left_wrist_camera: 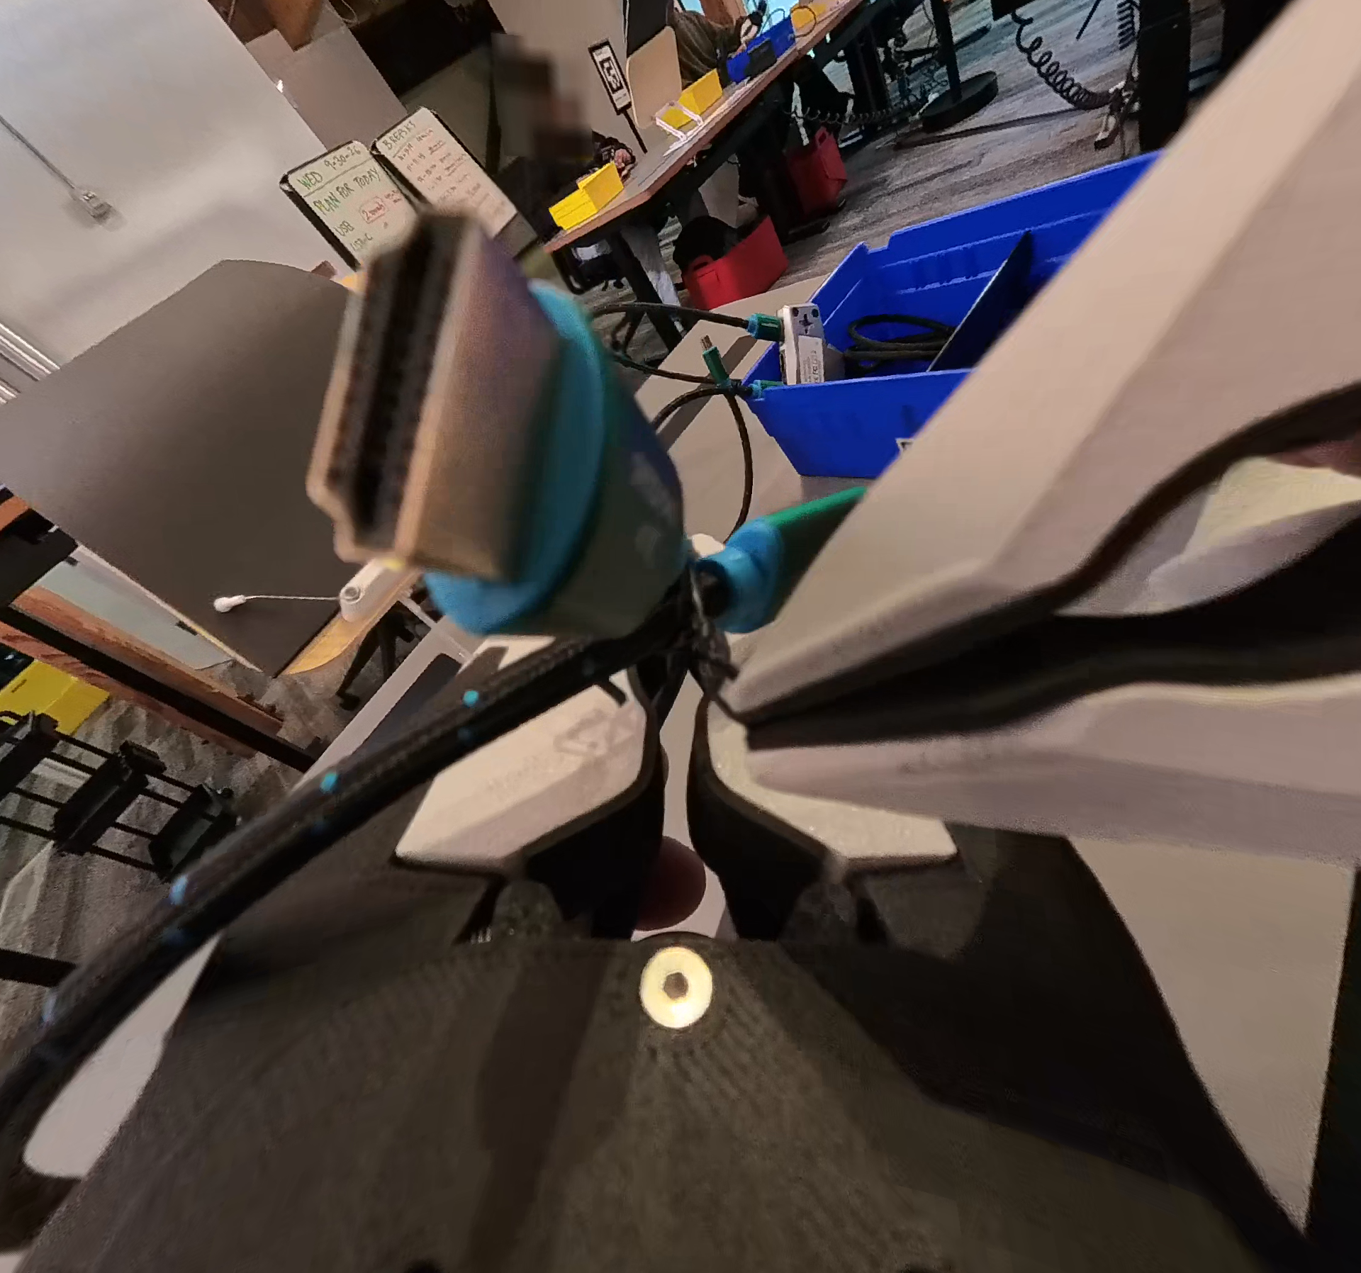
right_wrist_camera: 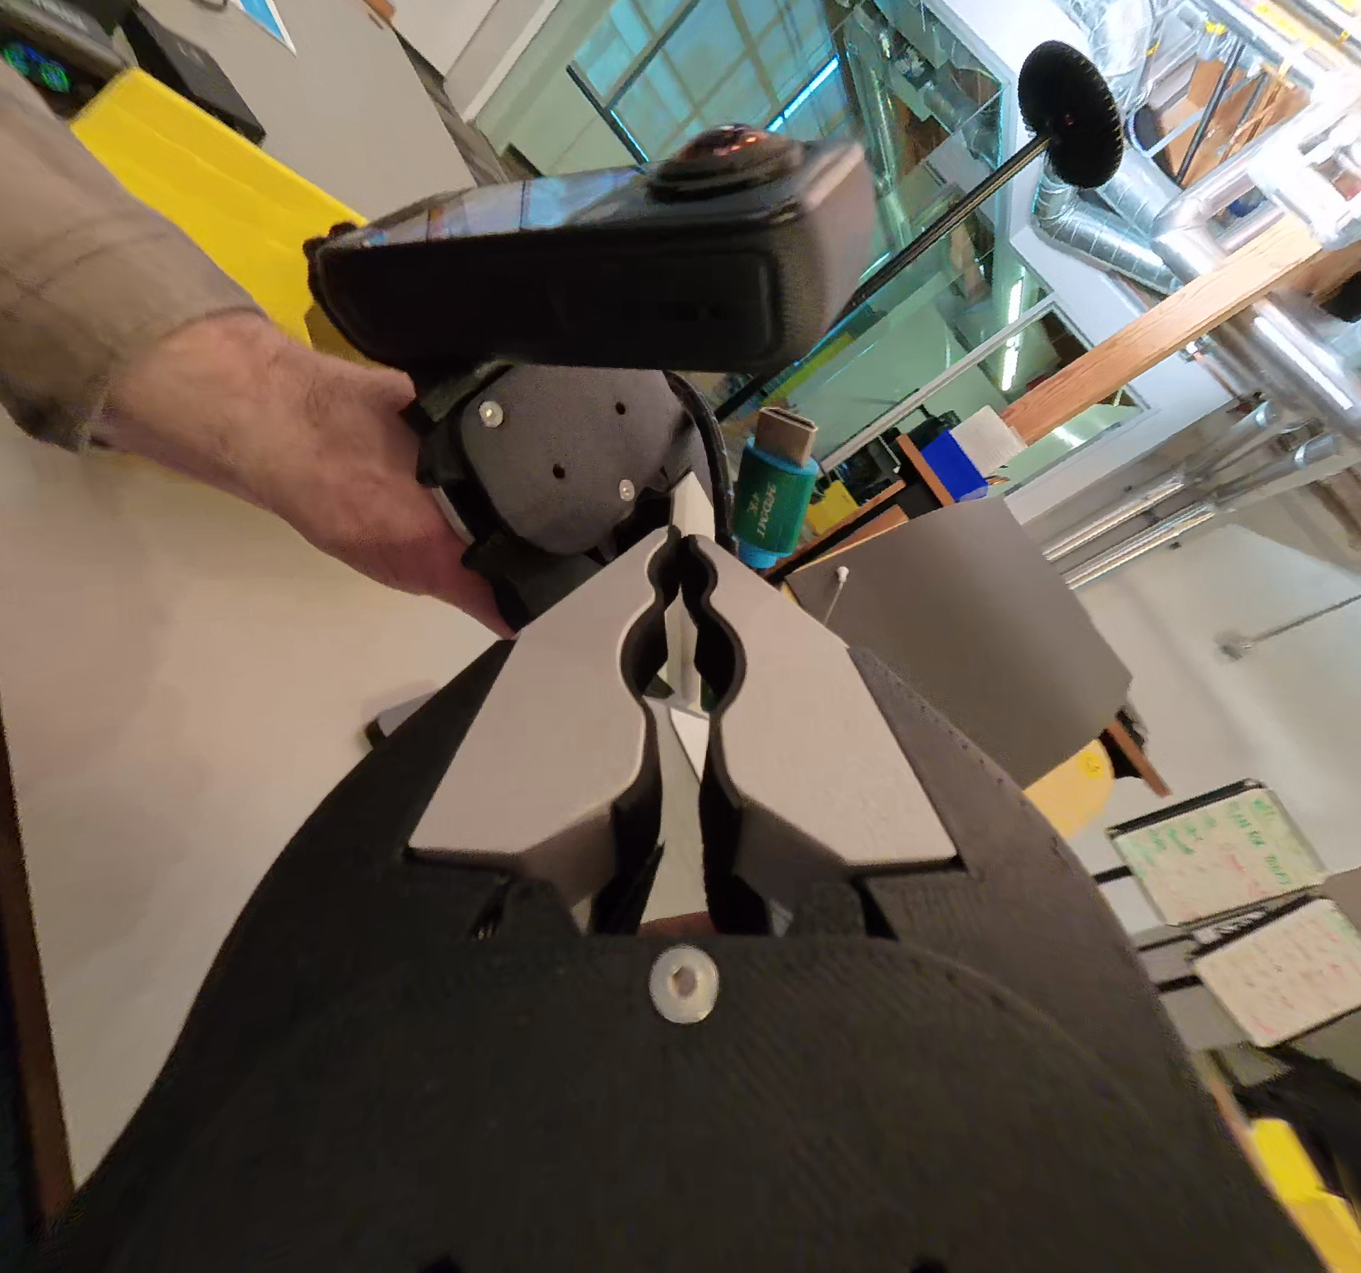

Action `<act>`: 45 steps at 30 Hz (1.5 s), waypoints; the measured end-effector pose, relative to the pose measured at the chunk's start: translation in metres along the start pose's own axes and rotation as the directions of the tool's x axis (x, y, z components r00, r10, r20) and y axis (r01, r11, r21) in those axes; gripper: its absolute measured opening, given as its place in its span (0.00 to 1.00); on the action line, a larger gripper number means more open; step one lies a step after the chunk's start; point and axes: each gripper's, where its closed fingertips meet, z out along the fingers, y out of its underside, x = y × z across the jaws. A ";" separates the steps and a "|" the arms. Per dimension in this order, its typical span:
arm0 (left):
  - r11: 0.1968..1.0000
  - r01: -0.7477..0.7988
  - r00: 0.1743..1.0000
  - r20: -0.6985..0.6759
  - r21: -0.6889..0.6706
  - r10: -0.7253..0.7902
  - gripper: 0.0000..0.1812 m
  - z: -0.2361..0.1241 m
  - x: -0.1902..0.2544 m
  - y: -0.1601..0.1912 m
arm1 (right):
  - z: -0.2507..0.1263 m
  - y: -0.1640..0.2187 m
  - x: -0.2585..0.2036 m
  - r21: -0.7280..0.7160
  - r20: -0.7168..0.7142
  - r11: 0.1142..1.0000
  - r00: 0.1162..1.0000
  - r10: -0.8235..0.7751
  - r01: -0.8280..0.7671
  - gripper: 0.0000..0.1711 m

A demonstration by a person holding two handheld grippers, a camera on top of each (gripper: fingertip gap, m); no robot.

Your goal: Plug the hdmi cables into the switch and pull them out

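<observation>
The left hand-held gripper (left_wrist_camera: 681,656) is squeezing the black cable (left_wrist_camera: 324,788) just behind its plug (left_wrist_camera: 471,427). The plug is sticking up in the air, with its metal end pointing away from the surface (left_wrist_camera: 707,442). A second green plug (left_wrist_camera: 781,545) is sitting right beside the right hand-held gripper's finger (left_wrist_camera: 1031,383), which is filling the right side of the left wrist view. The right hand-held gripper (right_wrist_camera: 681,560) is nearly closed; something thin and white is showing between its fingers, but it is hard to tell what. A hand (right_wrist_camera: 309,457) is holding the left hand-held gripper. Farther off, the switch (left_wrist_camera: 803,346) is sitting in a blue bin (left_wrist_camera: 869,413) with a cable plugged in.
</observation>
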 end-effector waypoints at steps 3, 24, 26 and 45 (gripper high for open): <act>1.000 -0.001 1.000 -0.004 -0.001 0.001 0.45 0.000 0.001 0.001 | 0.000 -0.001 0.003 0.015 0.003 0.998 0.998 0.067 -0.067 0.00; 0.998 0.002 1.000 -0.022 0.056 -0.001 0.00 -0.006 0.000 -0.007 | -0.017 0.027 0.047 0.060 -0.035 0.878 0.878 0.477 -0.474 0.00; 0.998 0.003 1.000 -0.030 0.059 -0.001 0.00 -0.006 0.000 -0.007 | -0.016 0.030 0.047 0.054 -0.034 0.874 0.873 0.486 -0.484 0.00; 0.993 0.085 0.994 -0.075 0.083 -0.079 0.01 -0.009 -0.004 -0.011 | -0.013 0.043 0.018 -0.087 0.162 0.841 0.825 0.541 -0.534 0.00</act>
